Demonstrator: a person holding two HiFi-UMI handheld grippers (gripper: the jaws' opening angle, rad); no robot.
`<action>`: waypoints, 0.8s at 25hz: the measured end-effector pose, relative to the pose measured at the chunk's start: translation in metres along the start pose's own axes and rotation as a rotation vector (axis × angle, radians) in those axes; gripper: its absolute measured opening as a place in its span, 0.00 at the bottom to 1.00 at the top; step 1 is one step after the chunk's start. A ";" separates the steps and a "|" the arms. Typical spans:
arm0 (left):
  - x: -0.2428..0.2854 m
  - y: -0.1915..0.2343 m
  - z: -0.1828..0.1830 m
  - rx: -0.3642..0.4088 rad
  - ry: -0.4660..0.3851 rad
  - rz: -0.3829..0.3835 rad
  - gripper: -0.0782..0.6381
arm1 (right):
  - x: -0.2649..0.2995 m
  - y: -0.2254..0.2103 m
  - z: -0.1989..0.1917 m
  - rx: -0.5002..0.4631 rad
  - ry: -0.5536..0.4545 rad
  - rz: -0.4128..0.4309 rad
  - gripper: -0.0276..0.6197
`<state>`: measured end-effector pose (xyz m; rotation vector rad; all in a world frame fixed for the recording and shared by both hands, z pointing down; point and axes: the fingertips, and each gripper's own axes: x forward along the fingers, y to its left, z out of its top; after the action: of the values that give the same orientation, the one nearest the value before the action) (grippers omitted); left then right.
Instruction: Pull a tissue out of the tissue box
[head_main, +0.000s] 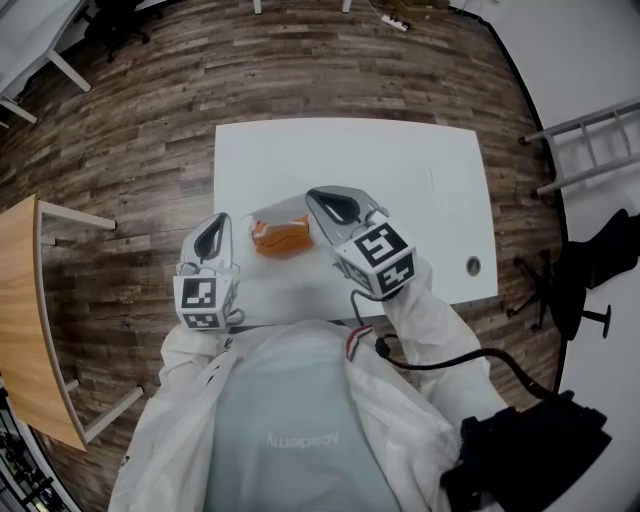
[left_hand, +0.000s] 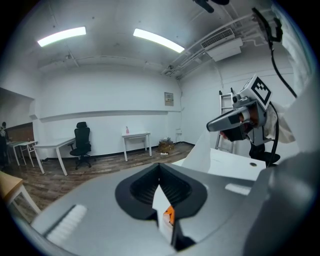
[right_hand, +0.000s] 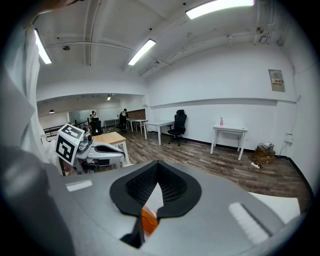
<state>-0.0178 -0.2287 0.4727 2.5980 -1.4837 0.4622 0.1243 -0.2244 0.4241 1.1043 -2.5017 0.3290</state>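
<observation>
The orange tissue box lies on the white table, towards its near edge, between the 2 grippers. 1 tissue rises from its top, stretched toward the right gripper, whose fingers are clenched on the sheet's upper end. The left gripper sits at the box's left end with its fingers pressed together; whether they nip the box is unclear. The pull looks partly done: the tissue's lower end seems not yet clear of the box, so drawing it free remains.
</observation>
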 end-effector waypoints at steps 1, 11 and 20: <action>-0.001 0.000 0.001 0.002 -0.001 0.003 0.11 | -0.001 -0.001 0.000 0.000 -0.004 -0.003 0.04; -0.010 -0.007 0.019 0.050 0.001 0.002 0.11 | -0.017 -0.020 0.001 0.052 -0.075 -0.054 0.04; -0.014 -0.001 0.033 0.082 -0.026 -0.033 0.11 | -0.032 -0.033 0.011 0.084 -0.126 -0.148 0.04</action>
<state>-0.0169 -0.2251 0.4376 2.6974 -1.4568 0.4974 0.1660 -0.2292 0.4020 1.3748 -2.5154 0.3338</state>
